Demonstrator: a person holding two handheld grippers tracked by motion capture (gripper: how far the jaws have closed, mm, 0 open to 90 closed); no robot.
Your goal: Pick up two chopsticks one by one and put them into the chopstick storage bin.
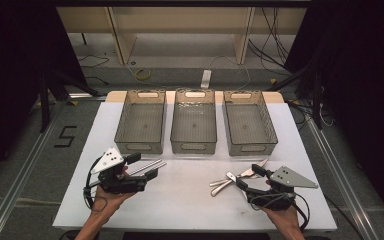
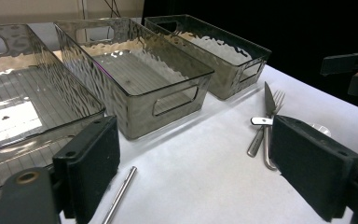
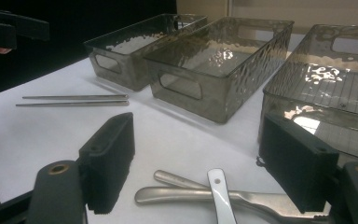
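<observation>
Three clear, ripple-walled rectangular bins stand side by side along the far edge of the white table sheet (image 1: 190, 200): the left bin (image 1: 141, 121), the middle bin (image 1: 194, 121) and the right bin (image 1: 249, 122), each with a cut-out handle and nothing inside. Two thin metal rods (image 1: 149, 166) lie parallel just beside the left gripper (image 1: 141, 165), whose jaws stand apart with nothing between them. A small heap of steel cutlery (image 1: 237, 177), with a fork, a knife and rounded handles crossing, lies just before the right gripper (image 1: 247, 176), whose jaws stand apart, unclamped.
</observation>
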